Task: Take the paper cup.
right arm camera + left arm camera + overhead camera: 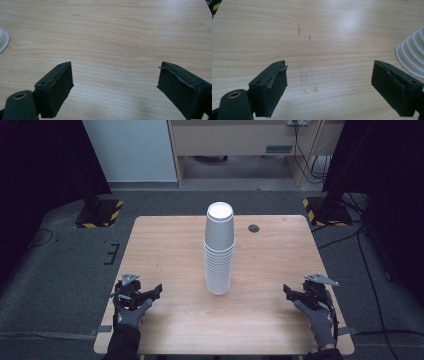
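While both grippers rest wide open and empty near the table's [165, 232] near corners, the cup stack [219, 251] stands upright at centre, seemingly mouths down, with bare wood all round to the edges.

Even overhead light, soft glare on table [352, 27]; dark surroundings; frames slightly soft.

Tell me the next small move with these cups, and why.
Probably bring the right gripper in toward the top of the cup stack. Both it and the left gripper rest open and empty near the table edge, apart from the upside-down stack.
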The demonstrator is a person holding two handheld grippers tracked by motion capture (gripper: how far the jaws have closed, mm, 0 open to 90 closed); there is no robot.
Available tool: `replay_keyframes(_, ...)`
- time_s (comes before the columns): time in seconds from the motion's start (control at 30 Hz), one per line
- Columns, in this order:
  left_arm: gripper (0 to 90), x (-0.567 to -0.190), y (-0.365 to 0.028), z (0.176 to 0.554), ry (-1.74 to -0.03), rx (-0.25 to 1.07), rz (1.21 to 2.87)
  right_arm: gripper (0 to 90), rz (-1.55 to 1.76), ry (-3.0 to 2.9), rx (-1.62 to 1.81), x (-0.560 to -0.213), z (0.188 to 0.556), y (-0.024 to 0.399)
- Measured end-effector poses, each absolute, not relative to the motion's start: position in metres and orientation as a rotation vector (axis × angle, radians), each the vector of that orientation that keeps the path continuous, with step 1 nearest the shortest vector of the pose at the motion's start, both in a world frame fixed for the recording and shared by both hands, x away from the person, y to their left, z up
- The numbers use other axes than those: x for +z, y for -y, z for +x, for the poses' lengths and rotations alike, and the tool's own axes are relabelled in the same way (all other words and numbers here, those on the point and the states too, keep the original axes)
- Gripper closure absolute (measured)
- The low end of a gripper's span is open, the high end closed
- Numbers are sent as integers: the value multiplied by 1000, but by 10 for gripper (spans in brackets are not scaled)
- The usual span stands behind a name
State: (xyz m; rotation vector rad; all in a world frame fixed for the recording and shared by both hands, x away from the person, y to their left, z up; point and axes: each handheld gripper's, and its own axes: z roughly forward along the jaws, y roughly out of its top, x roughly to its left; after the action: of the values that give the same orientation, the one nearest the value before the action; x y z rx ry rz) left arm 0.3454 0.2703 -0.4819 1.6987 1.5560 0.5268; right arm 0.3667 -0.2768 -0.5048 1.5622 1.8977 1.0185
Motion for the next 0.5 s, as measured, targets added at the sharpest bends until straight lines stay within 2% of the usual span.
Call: replay_keyframes(0.5,154,-474,-264,341,-1488,527,1696,167,1497,-1872,1069,-486,361,276)
